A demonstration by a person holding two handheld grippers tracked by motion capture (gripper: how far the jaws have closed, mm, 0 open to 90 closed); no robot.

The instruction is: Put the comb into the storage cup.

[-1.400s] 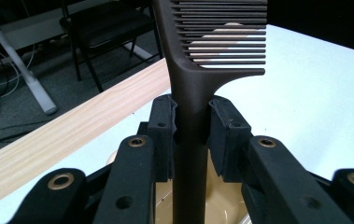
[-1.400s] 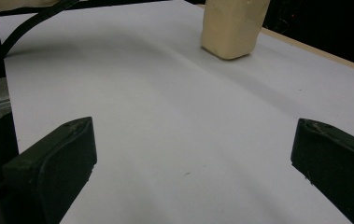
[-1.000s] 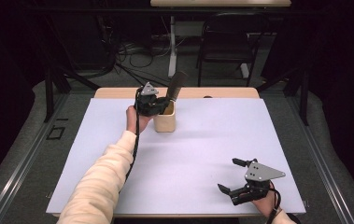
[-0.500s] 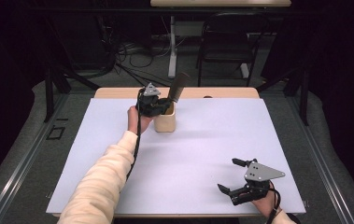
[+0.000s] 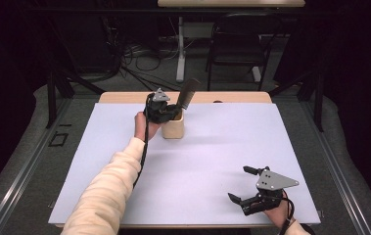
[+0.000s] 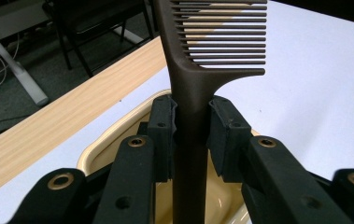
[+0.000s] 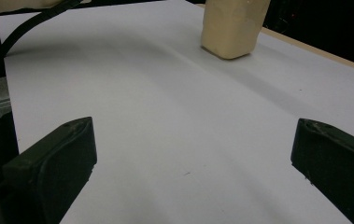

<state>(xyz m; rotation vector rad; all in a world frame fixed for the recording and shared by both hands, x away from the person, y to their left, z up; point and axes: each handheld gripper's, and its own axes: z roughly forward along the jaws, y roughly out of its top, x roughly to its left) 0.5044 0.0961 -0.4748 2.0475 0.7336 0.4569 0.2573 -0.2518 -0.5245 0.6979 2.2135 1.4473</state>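
A dark brown comb (image 6: 191, 84) stands upright with its handle down inside a cream cup (image 5: 173, 128) at the far middle of the white table. My left gripper (image 6: 191, 133) is shut on the comb's handle just above the cup's rim (image 6: 100, 149); in the high view the left gripper (image 5: 166, 113) sits over the cup and the comb's toothed end (image 5: 188, 92) sticks up to the right. My right gripper (image 5: 245, 185) rests near the front right of the table, open, with nothing between its fingers (image 7: 53, 163). The cup (image 7: 230, 25) shows far ahead in the right gripper view.
The white sheet (image 5: 222, 152) covers most of the wooden table (image 5: 237, 97). A sleeved forearm (image 5: 109, 191) reaches diagonally from the front left. Beyond the table stand a chair (image 5: 237, 49), a white pole (image 5: 180, 49) and floor cables.
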